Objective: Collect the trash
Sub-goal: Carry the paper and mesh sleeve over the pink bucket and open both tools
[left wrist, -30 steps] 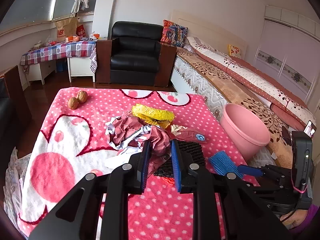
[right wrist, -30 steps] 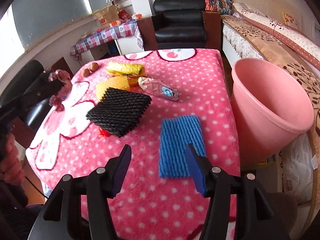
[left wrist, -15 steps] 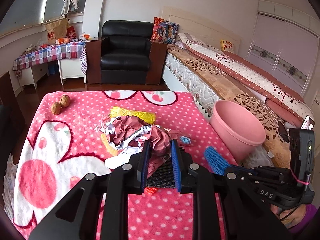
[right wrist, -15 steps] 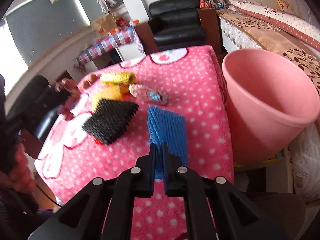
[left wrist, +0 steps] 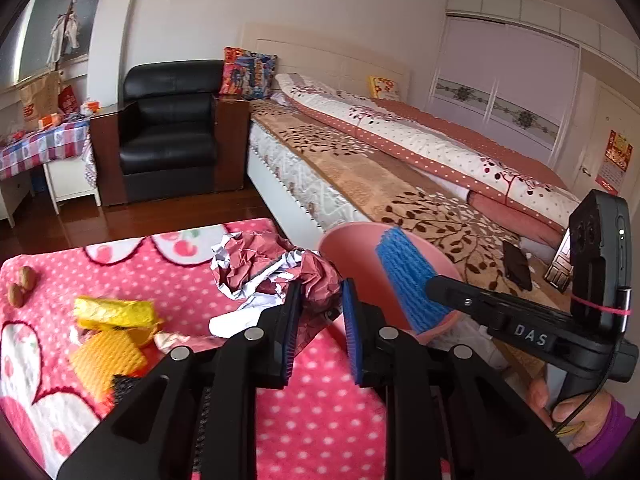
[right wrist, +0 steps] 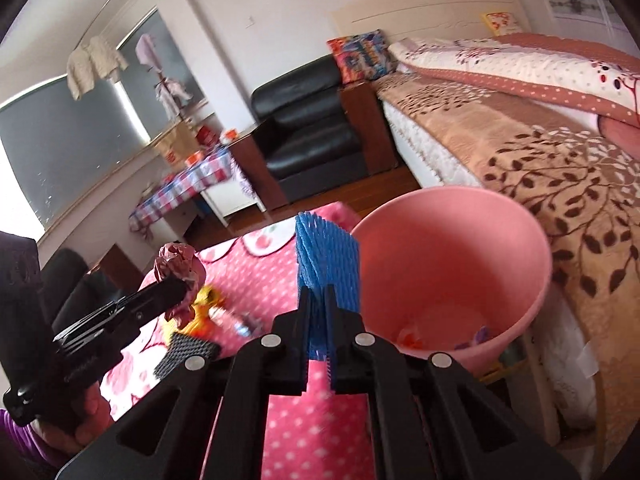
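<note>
My left gripper (left wrist: 318, 304) is shut on a crumpled dark-red and white wrapper (left wrist: 264, 268) and holds it above the pink dotted table, close to the pink bin (left wrist: 352, 248). My right gripper (right wrist: 318, 304) is shut on a blue foam net (right wrist: 324, 252) and holds it upright beside the rim of the pink bin (right wrist: 452, 256), above the table's edge. The blue net also shows in the left wrist view (left wrist: 408, 276), in front of the bin. A few small scraps lie in the bin's bottom.
On the pink dotted cloth (left wrist: 320, 420) lie a yellow wrapper (left wrist: 114, 312), an orange foam net (left wrist: 106, 358), a black foam net (right wrist: 186, 354) and two walnuts (left wrist: 22, 286). A bed (left wrist: 400, 160) stands right of the bin, a black armchair (left wrist: 168, 140) behind.
My left gripper has lifted the crumpled wrapper and carried it right toward the bin. My right gripper closed on the blue net, picked it off the table and raised it beside the bin.
</note>
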`<state>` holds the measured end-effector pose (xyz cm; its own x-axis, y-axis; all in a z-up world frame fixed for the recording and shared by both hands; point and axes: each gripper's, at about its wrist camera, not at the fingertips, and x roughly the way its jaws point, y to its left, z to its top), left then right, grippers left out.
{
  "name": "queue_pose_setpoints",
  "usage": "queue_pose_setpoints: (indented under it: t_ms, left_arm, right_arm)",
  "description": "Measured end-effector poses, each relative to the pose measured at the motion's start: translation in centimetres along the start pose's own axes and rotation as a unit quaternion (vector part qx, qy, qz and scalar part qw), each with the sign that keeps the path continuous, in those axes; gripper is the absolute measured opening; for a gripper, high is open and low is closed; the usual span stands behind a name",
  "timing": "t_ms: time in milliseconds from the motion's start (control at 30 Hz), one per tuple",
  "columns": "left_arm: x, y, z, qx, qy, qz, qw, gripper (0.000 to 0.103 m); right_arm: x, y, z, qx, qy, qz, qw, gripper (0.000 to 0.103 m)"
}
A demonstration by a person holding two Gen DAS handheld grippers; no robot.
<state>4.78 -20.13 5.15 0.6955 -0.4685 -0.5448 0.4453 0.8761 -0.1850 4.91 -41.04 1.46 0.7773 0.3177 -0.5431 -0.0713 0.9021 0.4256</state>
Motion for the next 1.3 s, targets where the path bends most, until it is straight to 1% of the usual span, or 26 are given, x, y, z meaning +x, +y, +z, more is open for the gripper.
queue_pose_setpoints:
  t_ms: [100, 233, 467, 500, 600, 667, 700, 800, 900, 1000, 1133, 1300]
  left_arm:
    - [2.3, -2.2, 0.8, 0.014, 0.001, -0.021, 0.9997, 0.021]
    - [5.1, -3.7, 1.2, 0.011, 0.013, -0.043, 0.9989, 0.021]
    - [8.7, -4.2, 1.6, -0.008, 0.041, -0.055, 0.9976, 0.021]
    - [9.1, -4.3, 1.6, -0.007, 0.044, -0.056, 0.9974, 0.024]
    - [10.0, -4.7, 1.6, -0.004, 0.052, -0.063, 0.9967, 0.025]
    - [10.3, -4.9, 1.6, -0.004, 0.057, -0.067, 0.9961, 0.037]
    - [10.5, -4.9, 1.5, -0.004, 0.06, -0.071, 0.9957, 0.038]
    - [10.5, -5.3, 1.4, 0.001, 0.065, -0.075, 0.9951, 0.042]
    - [10.2, -5.6, 1.4, 0.003, 0.062, -0.077, 0.9951, 0.042]
    - [9.2, -5.7, 1.4, 0.01, 0.051, -0.078, 0.9956, 0.042]
    - [7.3, -6.2, 1.1, 0.025, 0.04, -0.072, 0.9963, 0.042]
    - [4.9, -5.7, 0.7, 0.028, 0.033, -0.058, 0.9974, 0.042]
  right_arm:
    - [0.5, -2.0, 0.7, 0.016, -0.003, -0.017, 1.0, 0.006]
    - [1.5, -4.6, 1.2, 0.035, -0.001, -0.037, 0.999, 0.006]
    - [3.3, -7.1, 1.0, 0.056, 0.01, -0.052, 0.997, 0.006]
    - [3.4, -7.3, 1.0, 0.058, 0.011, -0.054, 0.997, 0.006]
    - [3.6, -7.8, 1.0, 0.058, 0.011, -0.061, 0.996, 0.007]
    - [3.6, -8.0, 1.0, 0.059, 0.01, -0.07, 0.996, 0.01]
    - [3.6, -8.0, 1.0, 0.06, 0.01, -0.071, 0.996, 0.015]
    - [3.4, -8.4, 0.9, 0.062, 0.004, -0.077, 0.995, 0.029]
    - [3.2, -8.4, 0.9, 0.061, 0.002, -0.079, 0.995, 0.03]
    - [2.6, -7.9, 0.8, 0.051, -0.003, -0.081, 0.995, 0.032]
    - [1.4, -6.5, 0.6, 0.037, -0.016, -0.079, 0.996, 0.039]
    - [0.0, -4.0, 0.3, 0.015, -0.024, -0.072, 0.997, 0.041]
